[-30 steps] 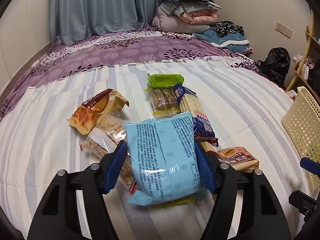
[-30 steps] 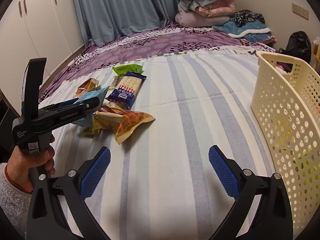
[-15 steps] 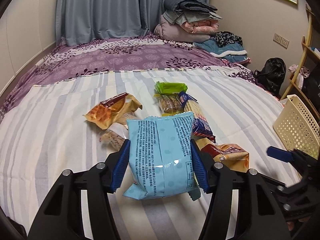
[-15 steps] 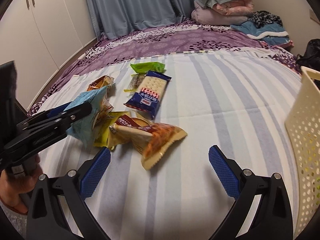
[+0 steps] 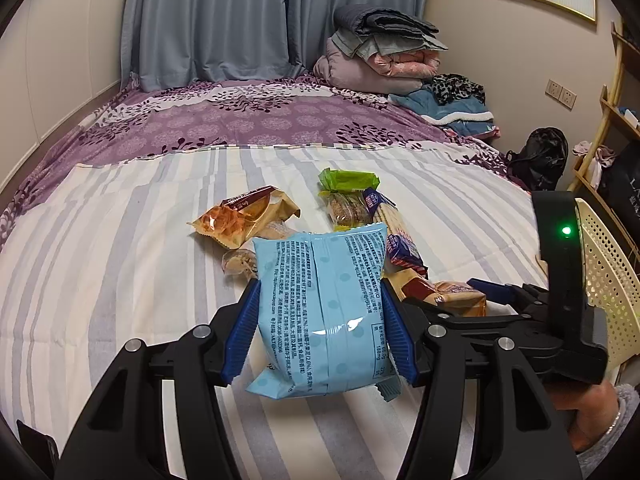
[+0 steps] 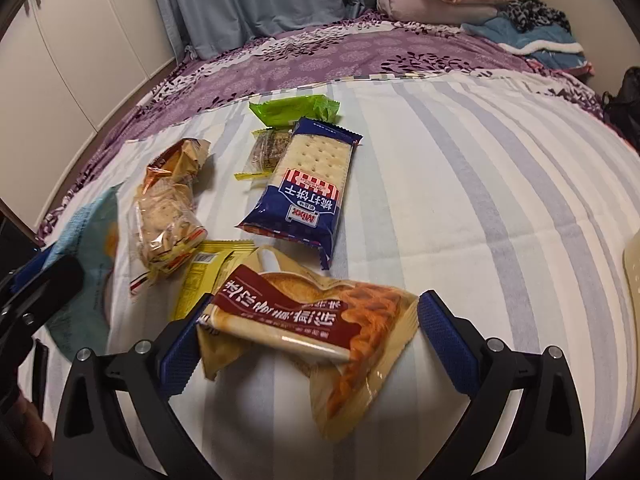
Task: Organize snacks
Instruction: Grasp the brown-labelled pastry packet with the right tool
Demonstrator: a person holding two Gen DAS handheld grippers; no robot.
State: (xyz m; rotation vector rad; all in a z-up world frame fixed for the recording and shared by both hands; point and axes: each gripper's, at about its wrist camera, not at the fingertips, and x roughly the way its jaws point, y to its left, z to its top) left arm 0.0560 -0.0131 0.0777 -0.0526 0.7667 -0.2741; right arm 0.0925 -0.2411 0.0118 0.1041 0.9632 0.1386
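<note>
My left gripper (image 5: 318,330) is shut on a light blue snack bag (image 5: 324,316) and holds it above the striped bed. That bag also shows at the left of the right wrist view (image 6: 86,264). My right gripper (image 6: 308,344) is open, its jaws on either side of a brown and orange pastry packet (image 6: 308,328) that lies on the bed. Behind it lie a blue cracker pack (image 6: 308,184), a clear biscuit bag (image 6: 168,224), a yellow packet (image 6: 200,276), a green packet (image 6: 296,108) and another orange pastry packet (image 6: 176,160).
A cream perforated basket (image 5: 608,280) stands at the right of the bed; its edge shows in the right wrist view (image 6: 632,276). Folded quilts (image 5: 376,60) are piled at the bed's far end. A black bag (image 5: 540,160) sits on the floor at the right.
My left gripper has lifted the blue bag up off the pile. My right gripper has moved left and forward, from near the basket to the brown pastry packet.
</note>
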